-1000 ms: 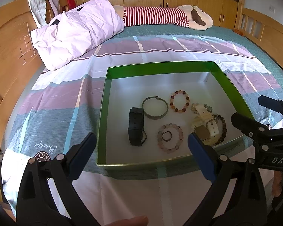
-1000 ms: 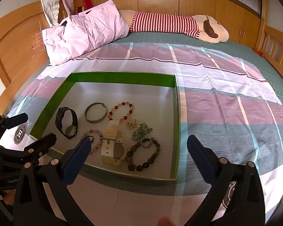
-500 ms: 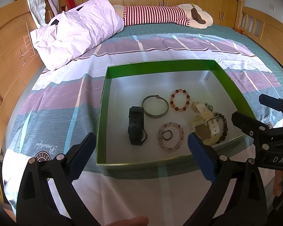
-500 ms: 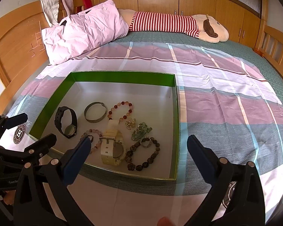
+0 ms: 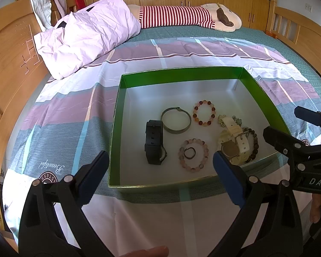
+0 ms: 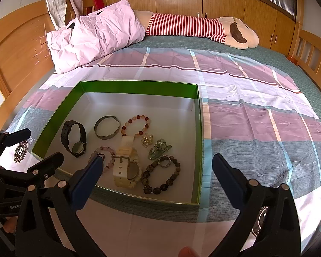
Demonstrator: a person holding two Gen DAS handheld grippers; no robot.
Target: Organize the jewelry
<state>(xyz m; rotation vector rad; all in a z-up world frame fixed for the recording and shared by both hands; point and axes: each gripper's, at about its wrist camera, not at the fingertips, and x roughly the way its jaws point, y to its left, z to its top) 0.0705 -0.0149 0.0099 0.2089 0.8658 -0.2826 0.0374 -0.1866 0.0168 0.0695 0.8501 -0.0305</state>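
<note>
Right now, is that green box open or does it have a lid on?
Open. The green box has no lid; the black watch and metal bangle lie plainly visible inside.

The bed (image 5: 267, 34) carries a striped sheet (image 5: 70, 111) spread toward its near edge. On the sheet sits a green box (image 5: 182, 75). At the headboard end lie a pink pillow (image 5: 85, 36) and, along the far edge, a striped plush toy (image 5: 175, 18).
</note>
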